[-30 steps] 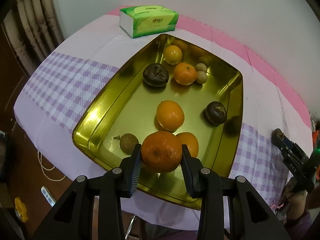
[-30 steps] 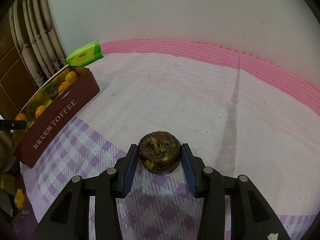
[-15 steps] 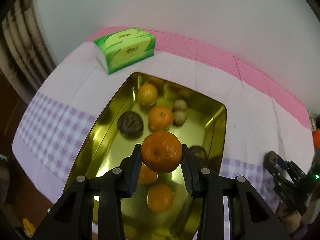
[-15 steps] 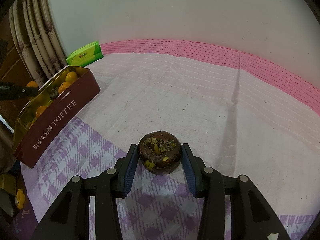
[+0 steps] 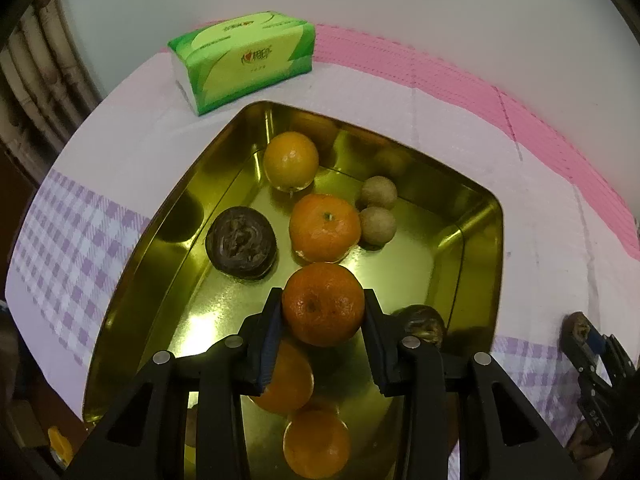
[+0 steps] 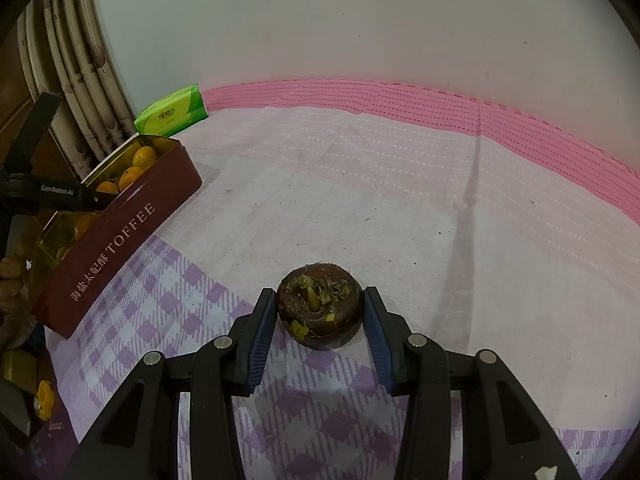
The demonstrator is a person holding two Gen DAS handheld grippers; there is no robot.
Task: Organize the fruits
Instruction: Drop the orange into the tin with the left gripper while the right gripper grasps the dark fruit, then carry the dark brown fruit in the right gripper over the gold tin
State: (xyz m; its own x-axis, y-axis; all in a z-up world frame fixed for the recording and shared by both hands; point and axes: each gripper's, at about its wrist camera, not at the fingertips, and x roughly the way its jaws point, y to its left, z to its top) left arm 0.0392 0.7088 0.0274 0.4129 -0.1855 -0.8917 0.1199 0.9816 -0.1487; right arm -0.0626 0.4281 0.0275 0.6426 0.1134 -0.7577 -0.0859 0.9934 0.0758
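My left gripper (image 5: 322, 308) is shut on an orange mandarin (image 5: 323, 303) and holds it above the middle of the gold tin tray (image 5: 486, 248). In the tray lie other mandarins (image 5: 324, 227), a yellow-orange one (image 5: 291, 160), two small brown longans (image 5: 378, 222) and dark mangosteens (image 5: 241, 241). My right gripper (image 6: 320, 312) is shut on a dark brown mangosteen (image 6: 319, 304) that rests on the checked cloth. The tray shows from outside in the right wrist view as a maroon TOFFEE tin (image 6: 120, 248) at the left, with the left gripper (image 6: 52, 194) over it.
A green tissue pack (image 5: 244, 58) lies behind the tray near the wall; it also shows in the right wrist view (image 6: 172, 114). A pink band of cloth (image 6: 440, 100) runs along the wall. Curtains (image 6: 84, 80) hang at the left. The right gripper (image 5: 592, 352) is at the left view's right edge.
My left gripper has carried the mandarin forward and lower over the tray, toward its far end. The right gripper and its mangosteen have not moved.
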